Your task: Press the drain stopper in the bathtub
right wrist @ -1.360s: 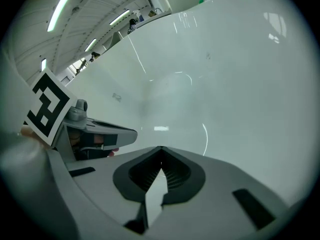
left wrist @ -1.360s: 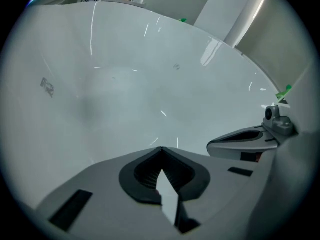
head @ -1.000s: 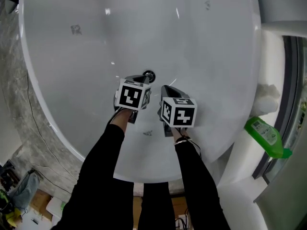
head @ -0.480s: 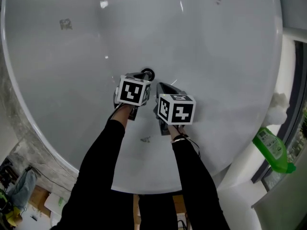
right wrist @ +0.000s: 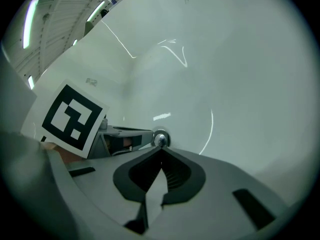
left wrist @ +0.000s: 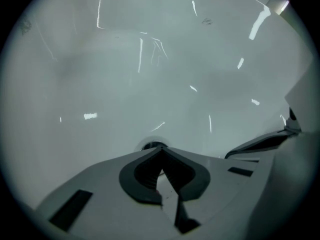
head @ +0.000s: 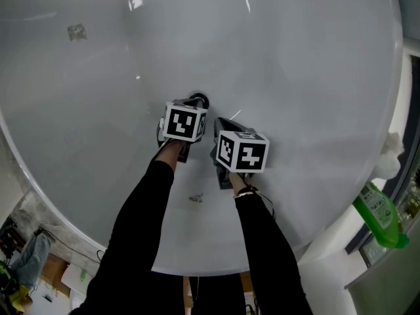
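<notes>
The white bathtub (head: 295, 77) fills nearly the whole head view, its smooth floor catching a few thin streaks of light. The drain stopper (head: 199, 100) sits on the tub floor near the middle of that view, a small round chrome cap inside a dark ring.

The left gripper (left wrist: 161, 150) points down at it. Its 2 jaws are pressed together at the tips with nothing between them, and in the left gripper view the stopper's ring peeks out just past those tips. From the right gripper view the left gripper's nose reaches right up to the shiny cap; whether it actually touches the cap cannot be told.

The right gripper (right wrist: 161, 153) hangs just beside the left one, on its right and a little nearer the person. Its jaws are also closed on each other and hold nothing. Its tips aim toward the stopper, which shows just above them in its own view, with the left gripper's marker cube (right wrist: 70, 118) large at the left edge.

In the head view both grippers lie close together but apart, each at the end of an arm in a black sleeve (head: 141, 228) reaching in over the tub rim.

Outside the tub, at the lower right edge of the head view, a green bottle (head: 377, 212) stands on a white ledge — well apart from the grippers.
</notes>
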`<action>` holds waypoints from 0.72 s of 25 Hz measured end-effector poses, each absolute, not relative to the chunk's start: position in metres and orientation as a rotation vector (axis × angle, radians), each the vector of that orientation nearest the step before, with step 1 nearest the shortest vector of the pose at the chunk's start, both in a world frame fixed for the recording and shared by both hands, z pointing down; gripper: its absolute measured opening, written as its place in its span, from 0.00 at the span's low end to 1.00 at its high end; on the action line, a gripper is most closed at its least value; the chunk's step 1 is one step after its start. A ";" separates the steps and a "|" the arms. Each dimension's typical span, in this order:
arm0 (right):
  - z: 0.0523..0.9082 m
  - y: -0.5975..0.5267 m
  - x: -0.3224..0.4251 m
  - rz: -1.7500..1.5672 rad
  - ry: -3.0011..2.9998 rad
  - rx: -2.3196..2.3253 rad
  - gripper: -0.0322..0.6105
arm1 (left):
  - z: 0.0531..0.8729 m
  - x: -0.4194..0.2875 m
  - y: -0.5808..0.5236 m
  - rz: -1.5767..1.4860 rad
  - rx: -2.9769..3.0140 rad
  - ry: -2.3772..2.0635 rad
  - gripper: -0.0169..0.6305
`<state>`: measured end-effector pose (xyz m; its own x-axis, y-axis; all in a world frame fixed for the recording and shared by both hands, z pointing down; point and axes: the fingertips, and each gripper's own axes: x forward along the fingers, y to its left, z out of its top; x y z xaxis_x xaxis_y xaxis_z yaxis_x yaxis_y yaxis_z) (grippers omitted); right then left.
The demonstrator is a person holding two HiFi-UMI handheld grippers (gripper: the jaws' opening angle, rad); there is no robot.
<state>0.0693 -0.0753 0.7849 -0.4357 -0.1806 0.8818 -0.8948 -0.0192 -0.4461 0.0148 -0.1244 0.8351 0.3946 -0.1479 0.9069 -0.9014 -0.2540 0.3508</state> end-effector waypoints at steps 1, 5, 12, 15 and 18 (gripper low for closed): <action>0.785 -0.077 0.070 1.498 -1.649 1.134 0.04 | 0.838 0.016 -0.125 0.968 1.675 -0.934 0.04; 0.785 -0.082 0.071 1.487 -1.656 1.137 0.04 | 0.846 0.019 -0.125 0.959 1.666 -0.930 0.04; 0.788 -0.081 0.070 1.490 -1.637 1.132 0.04 | 0.862 0.019 -0.120 0.958 1.632 -0.926 0.04; 0.790 -0.078 0.069 1.503 -1.633 1.127 0.04 | 0.869 0.019 -0.118 0.980 1.618 -0.924 0.04; 0.793 -0.075 0.072 1.515 -1.626 1.128 0.04 | 0.870 0.021 -0.116 0.999 1.622 -0.921 0.04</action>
